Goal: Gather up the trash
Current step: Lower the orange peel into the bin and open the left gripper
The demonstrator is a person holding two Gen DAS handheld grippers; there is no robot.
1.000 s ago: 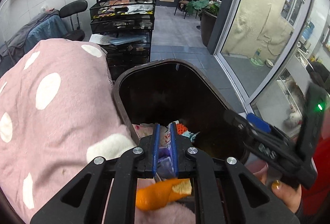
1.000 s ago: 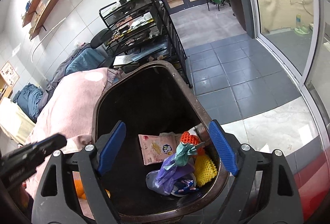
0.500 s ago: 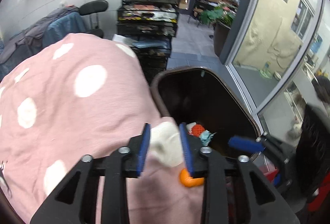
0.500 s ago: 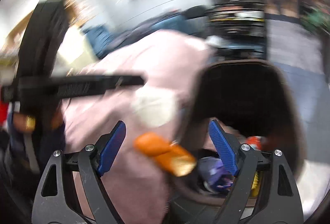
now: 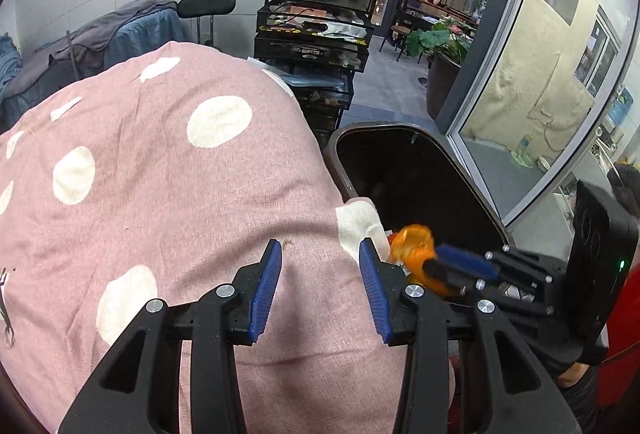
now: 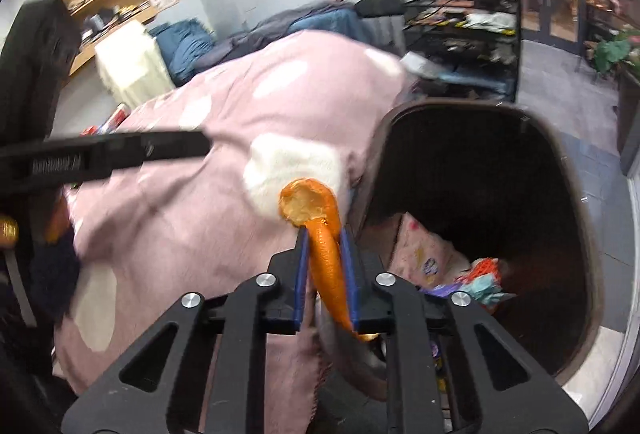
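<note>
The right gripper (image 6: 325, 234) was clamped on a strip of orange peel (image 6: 320, 234), its blue pads pressed against the peel's narrow lower part while the wider end, pale pith showing, curled above the fingertips. The peel was held over the edge of a pink polka-dot blanket (image 6: 192, 194), just left of the brown trash bin (image 6: 592, 234) that stood open ahead and to the right of the gripper. Inside the bin, beyond and to the right of the fingertips, lay a pink snack wrapper (image 6: 420, 250), an orange foam net (image 6: 486, 268) and teal and purple scraps.

The left gripper (image 5: 320, 266) hung with its pads spread apart and nothing between them, above the same blanket (image 5: 160, 194). To its right, the other gripper (image 5: 452, 266) reached in from the side with the blurred peel (image 5: 414, 244) at its tips, close beside the left gripper's right finger and near the rim of the bin (image 5: 344, 178). Farther ahead stood a black wire rack (image 5: 316, 30) topped with bottles, and a glass door (image 5: 560, 74) to the right.
</note>
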